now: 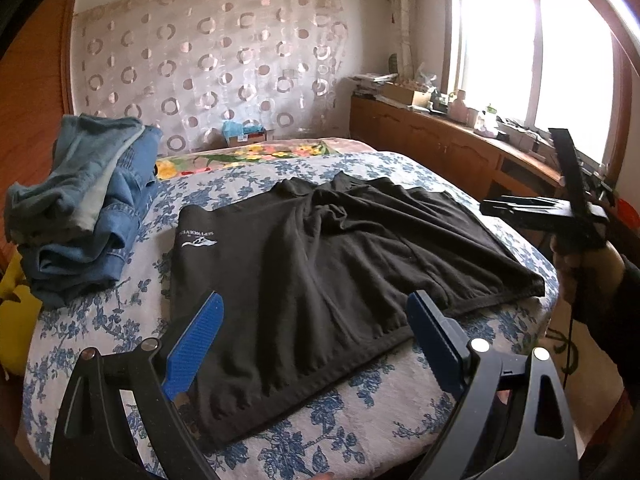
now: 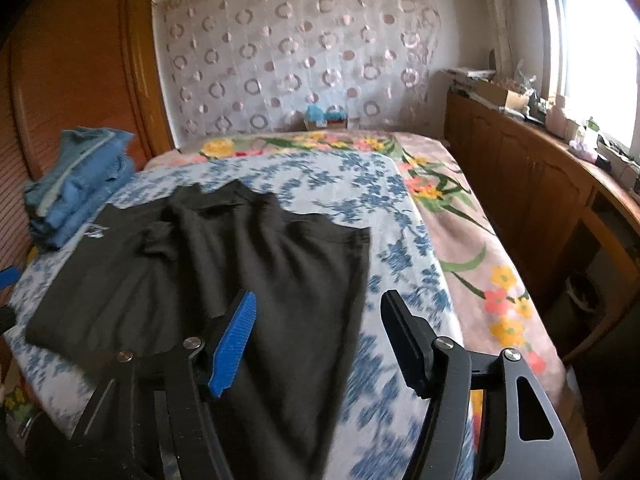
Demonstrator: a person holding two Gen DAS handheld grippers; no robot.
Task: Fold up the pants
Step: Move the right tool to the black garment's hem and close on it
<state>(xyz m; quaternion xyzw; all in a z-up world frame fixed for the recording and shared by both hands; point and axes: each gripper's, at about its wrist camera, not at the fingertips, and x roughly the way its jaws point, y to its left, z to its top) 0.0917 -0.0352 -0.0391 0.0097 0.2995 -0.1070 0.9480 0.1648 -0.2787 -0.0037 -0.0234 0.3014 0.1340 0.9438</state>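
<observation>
Black pants [image 1: 320,248] lie spread flat on the blue-flowered sheet [image 1: 360,400], with a white logo [image 1: 198,240] near their left edge. My left gripper [image 1: 316,300] hovers open over the near hem, its blue pads apart and nothing between them. In the right wrist view the same pants [image 2: 240,260] lie ahead and to the left. My right gripper [image 2: 320,298] stands open above their right edge and grips no cloth. A hand [image 1: 580,264] holds that right gripper at the bed's right side.
A stack of folded blue jeans [image 1: 84,208] [image 2: 76,184] sits at the bed's left. A flowered blanket [image 2: 460,240] covers the right and far side. A wooden cabinet [image 2: 520,184] with clutter runs under the window. A small box [image 2: 326,118] stands by the patterned curtain.
</observation>
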